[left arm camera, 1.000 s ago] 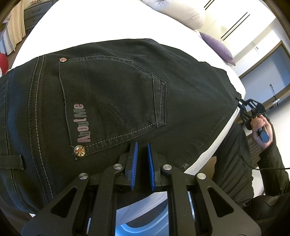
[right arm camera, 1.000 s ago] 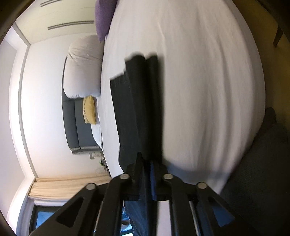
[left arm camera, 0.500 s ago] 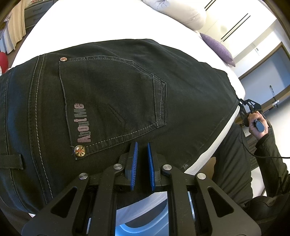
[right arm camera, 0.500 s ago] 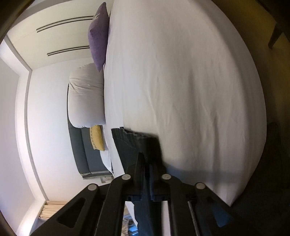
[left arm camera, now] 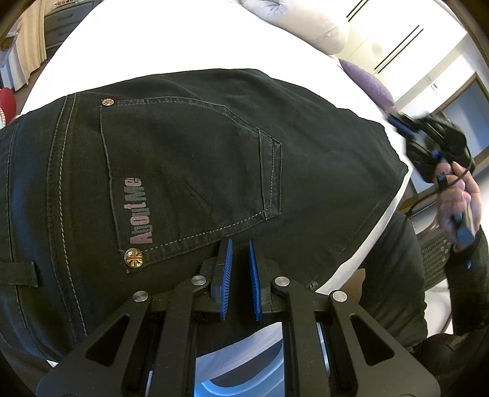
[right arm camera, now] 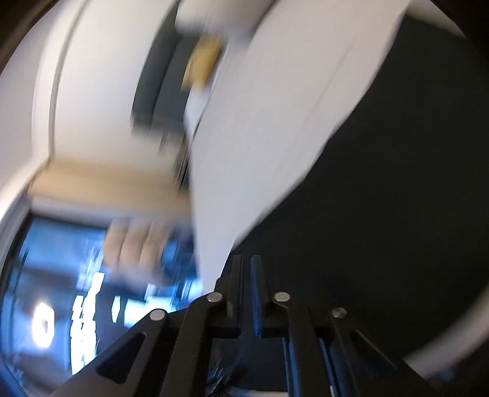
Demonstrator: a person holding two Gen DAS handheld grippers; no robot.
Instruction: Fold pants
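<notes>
Black jeans (left arm camera: 189,146) lie flat on the white bed (left arm camera: 183,39), back pocket up with an "AboutMe" logo. My left gripper (left arm camera: 240,244) hovers low over the jeans just below the pocket; its blue pads stand a small gap apart with nothing between them. My right gripper (right arm camera: 246,259) is shut on black pants fabric (right arm camera: 397,183), which fills the right of the blurred right wrist view. It also shows in the left wrist view (left arm camera: 428,134), lifted at the far right above the leg end.
A white pillow (left arm camera: 305,18) and a purple cushion (left arm camera: 366,79) lie at the head of the bed. The person's dark-clothed body (left arm camera: 397,274) stands by the bed's right edge. A window and curtain (right arm camera: 91,189) show blurred.
My right gripper has swung upward and toward the jeans with the fabric in it; its view has turned sharply and blurred. My left gripper has not moved.
</notes>
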